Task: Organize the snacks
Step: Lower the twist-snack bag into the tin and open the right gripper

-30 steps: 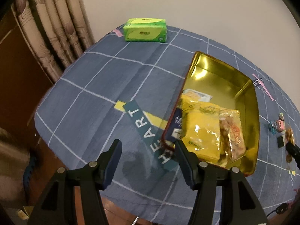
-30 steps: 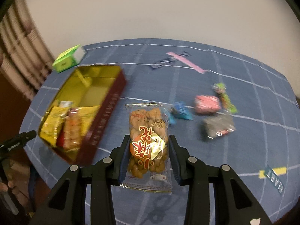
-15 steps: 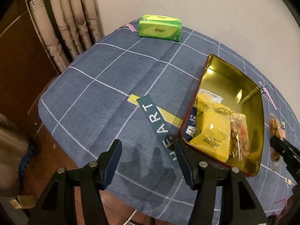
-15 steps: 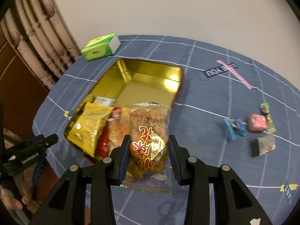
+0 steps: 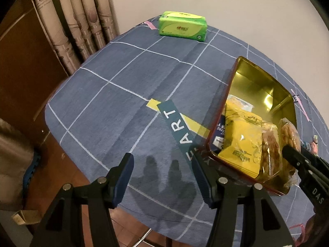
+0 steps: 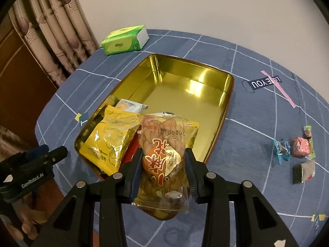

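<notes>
- Two claws show: the right claw (image 6: 163, 171) is clenched on a clear plastic packet of brown twisted snacks with a red and gold label (image 6: 162, 160), upright between the pads.
- That packet hangs over the near end of a gold-lined rectangular metal tin with red outer walls (image 6: 205, 107).
- In the tin, at 10 o'clock from the packet, lies a yellow foil pouch (image 6: 109, 142).
- The left claw (image 5: 162, 177) is released, nothing between its fingers, over the blue checked cloth on the counter (image 5: 123, 94).
- At 3 o'clock, small wrapped sweets (image 6: 296, 148) lie well apart from the tin.
- At 11 o'clock sits a green tissue pack (image 6: 124, 40).
</notes>
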The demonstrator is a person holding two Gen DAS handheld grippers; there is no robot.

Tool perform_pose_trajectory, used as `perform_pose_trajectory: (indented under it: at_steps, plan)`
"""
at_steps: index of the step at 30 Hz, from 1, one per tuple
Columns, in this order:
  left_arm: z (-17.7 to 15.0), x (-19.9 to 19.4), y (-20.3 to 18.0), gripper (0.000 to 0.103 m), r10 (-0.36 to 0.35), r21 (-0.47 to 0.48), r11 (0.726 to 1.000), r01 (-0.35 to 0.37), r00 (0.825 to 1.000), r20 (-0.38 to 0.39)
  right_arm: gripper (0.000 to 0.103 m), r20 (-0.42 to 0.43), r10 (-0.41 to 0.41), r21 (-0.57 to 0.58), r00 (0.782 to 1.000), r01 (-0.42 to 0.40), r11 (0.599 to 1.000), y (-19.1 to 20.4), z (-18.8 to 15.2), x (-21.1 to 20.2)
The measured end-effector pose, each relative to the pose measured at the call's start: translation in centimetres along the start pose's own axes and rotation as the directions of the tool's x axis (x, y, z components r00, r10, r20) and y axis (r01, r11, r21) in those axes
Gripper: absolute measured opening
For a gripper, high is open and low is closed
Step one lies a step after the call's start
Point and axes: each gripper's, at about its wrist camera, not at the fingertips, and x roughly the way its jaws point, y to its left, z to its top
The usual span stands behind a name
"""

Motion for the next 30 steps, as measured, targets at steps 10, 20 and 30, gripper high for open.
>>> perform_pose_trajectory:
  at_steps: [10, 20, 30]
  plan:
    - [-0.1, 0.0, -0.1, 0.06, 0.017, 0.007, 1.0, -0.017, 1.0, 0.002, 0.036, -0.014, -0.033, -0.028, 0.999, 0.033, 0.999, 1.0, 0.1, 1.8]
    - [-0.2, -0.1, -0.5, 0.06, 0.02, 0.022, 1.0, -0.021, 1.0, 0.006, 0.037, -0.021, -0.033, -0.026, 0.999, 0.032, 0.999, 1.3, -0.1, 2.6]
    - [-0.3, -0.5, -1.1, 0.06, 0.056, 0.052, 0.997, -0.058, 0.998, 0.038, 0.039, -0.04, -0.006, -0.025, 0.999, 0.005, 1.0, 1.3, -0.5, 3.1]
